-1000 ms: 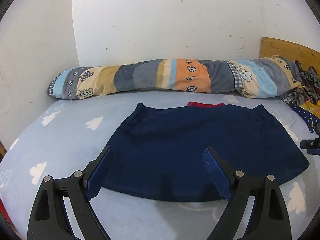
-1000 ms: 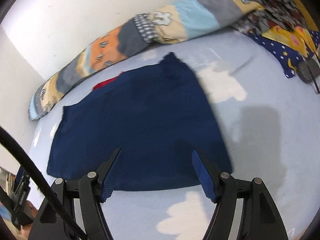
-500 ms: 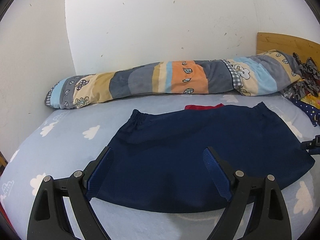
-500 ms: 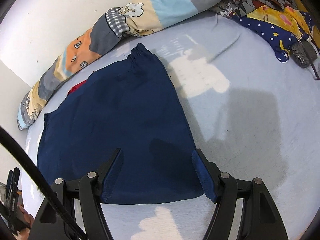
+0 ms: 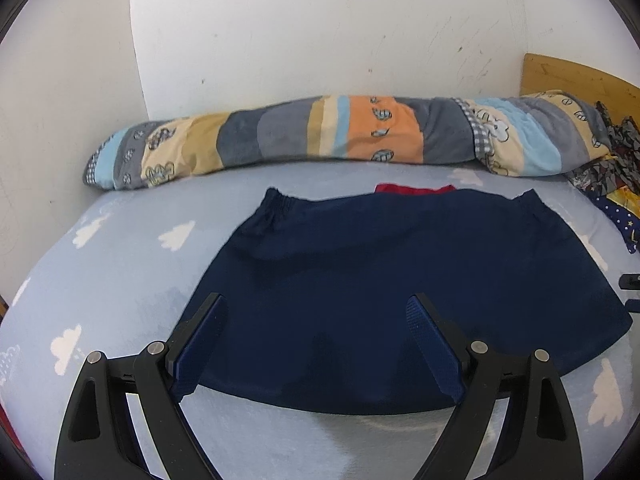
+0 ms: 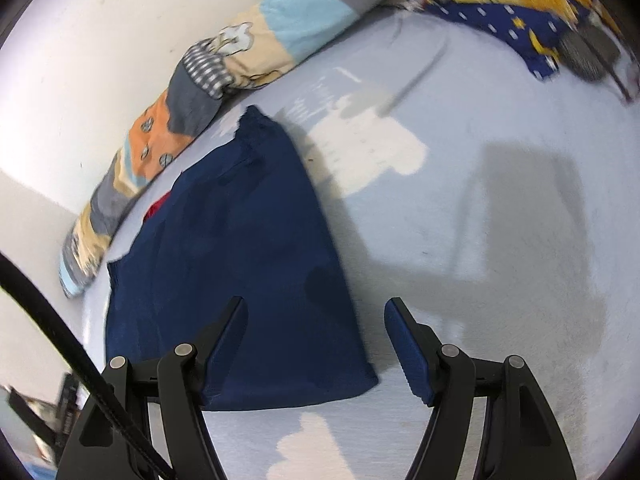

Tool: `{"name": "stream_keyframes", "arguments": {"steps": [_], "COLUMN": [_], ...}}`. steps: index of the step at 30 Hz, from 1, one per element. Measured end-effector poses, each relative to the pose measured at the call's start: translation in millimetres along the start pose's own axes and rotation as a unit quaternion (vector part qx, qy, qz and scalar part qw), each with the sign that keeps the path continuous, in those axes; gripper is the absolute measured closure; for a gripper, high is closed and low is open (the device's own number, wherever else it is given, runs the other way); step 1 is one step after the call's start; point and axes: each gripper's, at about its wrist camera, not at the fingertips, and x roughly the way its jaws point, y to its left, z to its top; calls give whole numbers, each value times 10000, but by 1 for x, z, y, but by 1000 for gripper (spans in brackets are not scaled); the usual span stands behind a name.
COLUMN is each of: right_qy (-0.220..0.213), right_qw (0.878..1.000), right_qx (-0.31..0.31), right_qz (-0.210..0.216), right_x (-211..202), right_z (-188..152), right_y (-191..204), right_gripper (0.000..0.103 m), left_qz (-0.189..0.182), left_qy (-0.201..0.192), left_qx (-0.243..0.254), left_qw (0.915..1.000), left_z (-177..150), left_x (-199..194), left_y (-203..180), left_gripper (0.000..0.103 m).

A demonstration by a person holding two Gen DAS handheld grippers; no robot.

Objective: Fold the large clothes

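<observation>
Both spread wide, gripping nothing — left hand-held gripper (image 5: 316,344) and right hand-held gripper (image 6: 316,340)

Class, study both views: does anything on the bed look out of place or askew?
Yes: a red piece of fabric pokes out from under the far edge of the navy garment, which otherwise lies spread flat on the cloud-print sheet.

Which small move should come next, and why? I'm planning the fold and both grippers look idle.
Probably lower the open right gripper onto the near right corner of the flat navy blue fabric garment and close. That corner lies between its fingers, ungrasped, while the open left gripper hovers over the near hem.
</observation>
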Motion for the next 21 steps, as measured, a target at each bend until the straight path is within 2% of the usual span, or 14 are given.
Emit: {"name": "stream_keyframes", "arguments": {"steps": [5, 7, 10, 14, 21], "right_qy": [228, 401, 659, 992, 897], "right_qw": [9987, 9962, 9917, 9858, 9778], "right_qx": [351, 538, 587, 783, 1167], "right_qz": [281, 560, 940, 1104, 1493], "right_x": [5, 11, 19, 34, 55], "right_z": [1, -1, -4, -13, -6], "right_y": [-22, -27, -26, -26, -28], "right_gripper": [28, 28, 28, 28, 28], "left_qz": [-78, -151, -162, -182, -233], "left_qy": [263, 354, 376, 348, 379], "left_qx": [-122, -197, -185, -83, -30], "left_qw": [9995, 9991, 9990, 9992, 9990], "left_z": [-1, -2, -2, -3, -2], "left_x": [13, 17, 19, 17, 20], "left_y": [-2, -2, -4, -10, -15], "left_gripper": [13, 13, 13, 13, 13]}}
